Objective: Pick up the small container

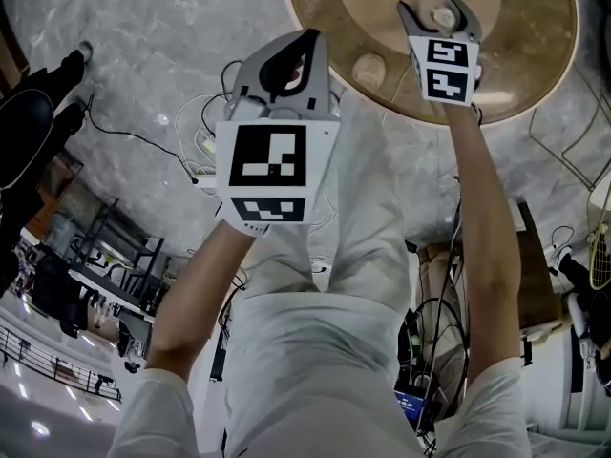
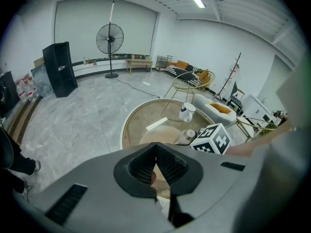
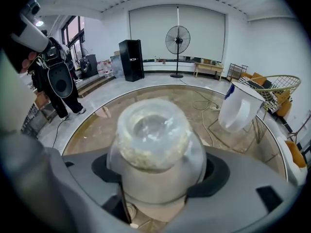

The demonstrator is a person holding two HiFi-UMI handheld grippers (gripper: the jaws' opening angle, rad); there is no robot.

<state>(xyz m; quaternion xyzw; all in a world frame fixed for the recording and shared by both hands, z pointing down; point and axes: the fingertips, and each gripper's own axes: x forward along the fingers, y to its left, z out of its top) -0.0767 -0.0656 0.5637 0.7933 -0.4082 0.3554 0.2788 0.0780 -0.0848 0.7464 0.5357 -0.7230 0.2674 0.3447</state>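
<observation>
The small container (image 1: pixel 443 15) is a clear, round jar with a wide mouth, standing on the round brown table (image 1: pixel 535 74). My right gripper (image 1: pixel 439 10) reaches over the table edge, its jaws on either side of the jar. In the right gripper view the jar (image 3: pixel 155 140) fills the gap and both black pads (image 3: pixel 104 166) lie against its sides, so the right gripper (image 3: pixel 158 174) is shut on it. My left gripper (image 1: pixel 304 38) hangs off the table over the floor. In its own view the left gripper (image 2: pixel 155 147) is shut with nothing held.
A white jug (image 3: pixel 238 106) stands on the table (image 3: pixel 97 125) to the right beyond the jar. A small pale round object (image 1: pixel 369 68) lies near the table's near edge. Cables (image 1: pixel 205 141) trail on the floor. A person in black (image 3: pixel 58 81) stands at the left.
</observation>
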